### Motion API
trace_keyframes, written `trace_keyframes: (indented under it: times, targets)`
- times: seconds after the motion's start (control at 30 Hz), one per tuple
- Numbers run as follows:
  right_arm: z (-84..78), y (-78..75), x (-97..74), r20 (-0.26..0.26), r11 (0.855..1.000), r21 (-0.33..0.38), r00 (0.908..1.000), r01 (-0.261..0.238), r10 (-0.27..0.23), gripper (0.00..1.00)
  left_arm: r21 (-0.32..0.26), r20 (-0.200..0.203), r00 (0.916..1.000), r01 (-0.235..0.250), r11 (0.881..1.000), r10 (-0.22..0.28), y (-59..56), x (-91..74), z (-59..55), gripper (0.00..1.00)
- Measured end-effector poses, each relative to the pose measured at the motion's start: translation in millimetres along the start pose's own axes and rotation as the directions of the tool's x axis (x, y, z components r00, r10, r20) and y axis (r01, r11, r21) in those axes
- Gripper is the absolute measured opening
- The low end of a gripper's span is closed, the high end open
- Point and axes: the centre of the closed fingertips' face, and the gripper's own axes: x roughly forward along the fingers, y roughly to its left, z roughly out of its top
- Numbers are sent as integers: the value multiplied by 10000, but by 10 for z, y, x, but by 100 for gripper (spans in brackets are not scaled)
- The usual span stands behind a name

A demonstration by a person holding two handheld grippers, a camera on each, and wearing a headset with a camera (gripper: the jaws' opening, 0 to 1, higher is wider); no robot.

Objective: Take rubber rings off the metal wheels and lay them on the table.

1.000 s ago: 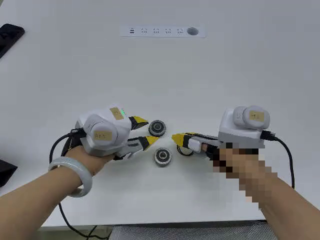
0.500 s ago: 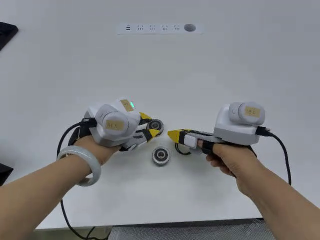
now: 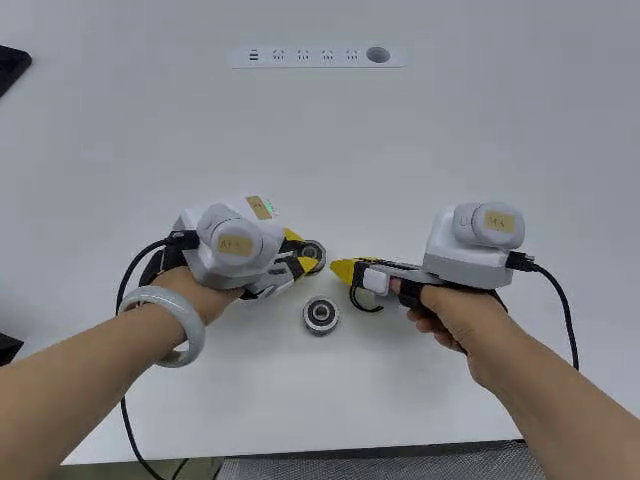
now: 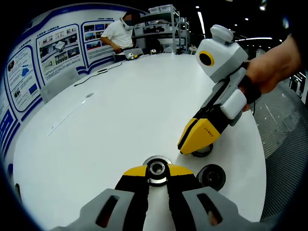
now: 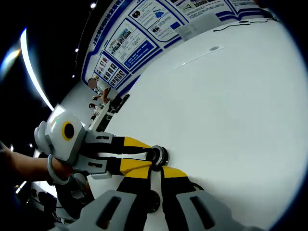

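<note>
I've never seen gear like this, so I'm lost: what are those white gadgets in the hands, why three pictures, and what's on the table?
A person holds a hand-worked claw in each hand. One picture comes from a headset camera looking down. The two round ones come from cameras riding on the claws. The left claw is shut on a metal wheel. The right claw is shut, with a loose rubber ring lying beneath it on the table. A second wheel lies nearby, and a power strip sits farther back.
</note>
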Motion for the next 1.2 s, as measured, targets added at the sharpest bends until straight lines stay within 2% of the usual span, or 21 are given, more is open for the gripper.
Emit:
trace_keyframes:
  times: [0.23,0.43,0.77,1.2]
  targets:
    - [59,-34,67,142,9996,264,9999,-46,42,11,-36,41,10000,37,10000,-37,3,8,-1,14]
    - [117,-36,192,194,9990,427,9997,-146,138,12,-54,96,9999,29,10000,-29,-1,4,0,14]
    - [88,-47,271,20,9990,434,10000,-42,41,17,-123,176,9998,-5,9999,7,-4,7,-3,14]
    - [76,4,316,-15,9965,790,9996,-265,267,17,-161,232,9997,-18,9999,22,-3,6,-5,13]
